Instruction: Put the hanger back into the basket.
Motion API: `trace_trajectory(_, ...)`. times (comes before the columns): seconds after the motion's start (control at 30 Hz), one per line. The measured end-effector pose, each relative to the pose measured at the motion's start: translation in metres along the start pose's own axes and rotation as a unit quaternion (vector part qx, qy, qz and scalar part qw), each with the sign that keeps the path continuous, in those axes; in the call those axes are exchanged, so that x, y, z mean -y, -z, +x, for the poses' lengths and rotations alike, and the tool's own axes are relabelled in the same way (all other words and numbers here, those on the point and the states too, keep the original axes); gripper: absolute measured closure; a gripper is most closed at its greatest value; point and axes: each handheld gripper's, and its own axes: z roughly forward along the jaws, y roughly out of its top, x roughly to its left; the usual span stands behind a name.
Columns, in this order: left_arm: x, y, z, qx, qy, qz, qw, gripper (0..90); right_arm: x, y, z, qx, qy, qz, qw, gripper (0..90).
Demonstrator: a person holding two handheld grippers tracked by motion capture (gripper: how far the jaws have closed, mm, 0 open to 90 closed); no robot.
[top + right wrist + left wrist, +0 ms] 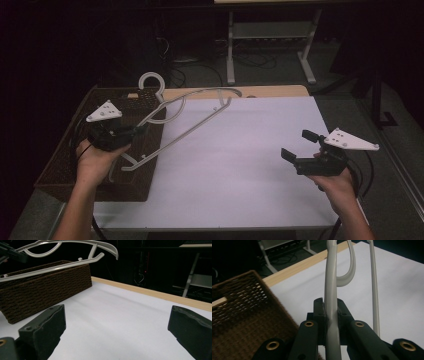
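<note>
Step in hand: lifting out. Pale grey plastic clothes hanger (192,112), upper left of frame, raised over dark woven basket (65,167), pinched in left claw (141,129). Right claw (296,145), lower right, spread, empty. Next: likely lowering onto white surface (250,165).

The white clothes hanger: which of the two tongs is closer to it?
The left. The left tongs are clamped on the white clothes hanger beside the woven basket. The right tongs hang open over the white sheet, well away from it.
</note>
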Motion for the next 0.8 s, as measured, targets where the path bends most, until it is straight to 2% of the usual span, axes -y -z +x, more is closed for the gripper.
trace_trajectory(0.03,0.001,0.003,0.006,-0.007,0.000,0.000,1.0000,82.4,0.000,0.000,0.000,0.000,-0.001,0.000,1.0000,1.0)
trace_trajectory(0.27,0.006,0.015,0.022,-0.029,0.018,-0.005,0.9994,82.4,0.000,0.000,0.000,0.002,-0.002,0.000,1.0000,1.0)
trace_trajectory(0.37,0.010,0.026,0.035,-0.043,0.031,-0.009,0.9986,82.4,0.000,0.000,0.000,0.003,-0.002,0.000,1.0000,1.0)
trace_trajectory(0.4,0.010,0.026,0.035,-0.043,0.031,-0.009,0.9986,82.4,0.000,0.000,-0.001,0.003,-0.002,0.000,1.0000,1.0)
trace_trajectory(0.5,0.015,0.038,0.048,-0.058,0.044,-0.015,0.9972,82.4,0.000,0.000,-0.001,0.003,-0.001,0.000,1.0000,1.0)
trace_trajectory(0.63,0.019,0.047,0.057,-0.071,0.052,-0.014,0.9960,82.4,0.000,0.000,-0.001,0.003,-0.001,0.001,1.0000,1.0)
trace_trajectory(0.67,0.022,0.052,0.064,-0.081,0.056,-0.014,0.9951,82.4,0.000,0.000,-0.001,0.003,-0.001,0.001,1.0000,1.0)
trace_trajectory(0.7,0.022,0.052,0.064,-0.081,0.056,-0.014,0.9951,82.4,-0.001,0.000,-0.001,0.003,-0.001,0.001,1.0000,1.0)
trace_trajectory(0.8,0.029,0.061,0.074,-0.096,0.067,-0.014,0.9930,82.4,-0.001,0.000,-0.001,0.004,-0.002,0.001,1.0000,1.0)
